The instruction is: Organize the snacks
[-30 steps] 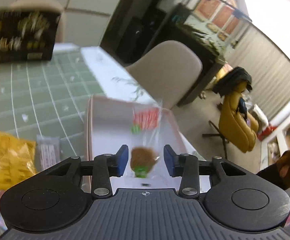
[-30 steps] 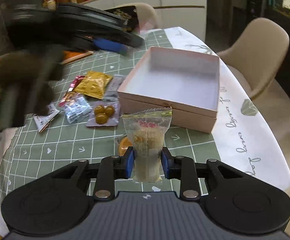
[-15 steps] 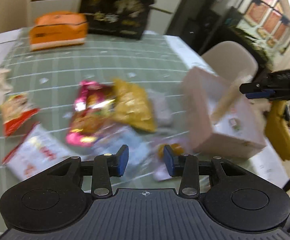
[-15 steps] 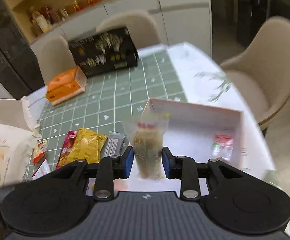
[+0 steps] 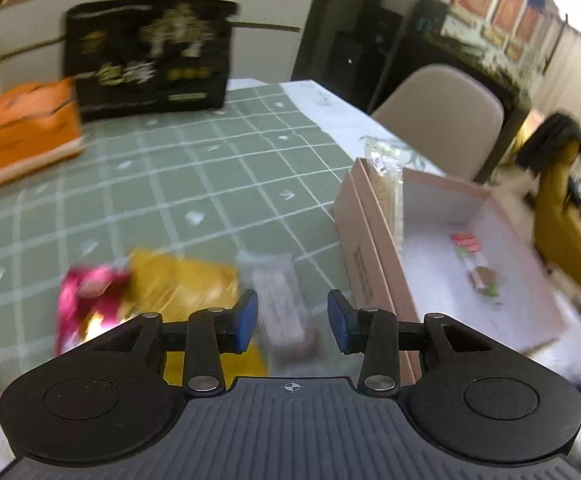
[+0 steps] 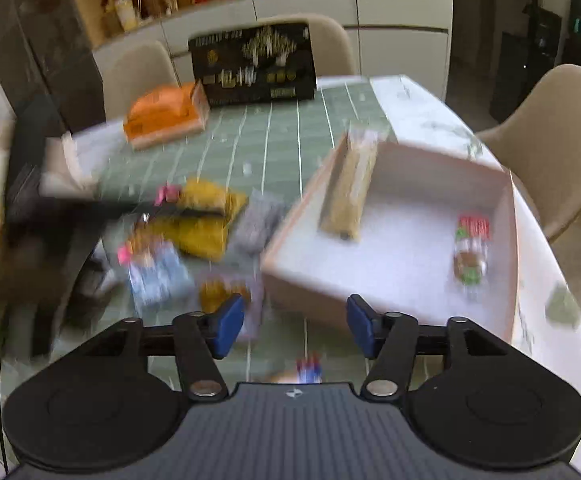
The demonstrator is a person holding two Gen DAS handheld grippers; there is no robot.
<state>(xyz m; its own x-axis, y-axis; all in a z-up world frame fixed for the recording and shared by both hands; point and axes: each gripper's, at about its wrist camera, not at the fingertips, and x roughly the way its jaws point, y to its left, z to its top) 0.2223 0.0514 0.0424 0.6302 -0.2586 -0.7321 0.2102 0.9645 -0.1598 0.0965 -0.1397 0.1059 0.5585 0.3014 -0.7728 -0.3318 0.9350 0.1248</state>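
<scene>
Right gripper (image 6: 295,326): jaws have just been opening, nothing between them, standing apart at lower centre of the right wrist view. Pink box (image 6: 310,292): centre right of that view, open-topped, white inside. Tan snack packet (image 6: 350,196): in the box, leaning against its left wall. Red-and-green snack packet (image 6: 470,252): flat on the box floor near the right wall. Left gripper (image 5: 292,320): jaws parted and empty, low in the left wrist view, above a blurred grey packet (image 5: 278,304). Yellow packet (image 5: 186,288) and magenta packet (image 5: 86,292): lower left there, on the green checked tablecloth (image 5: 194,160). Orange box (image 5: 22,128) and black bag (image 5: 146,52): upper left.
</scene>
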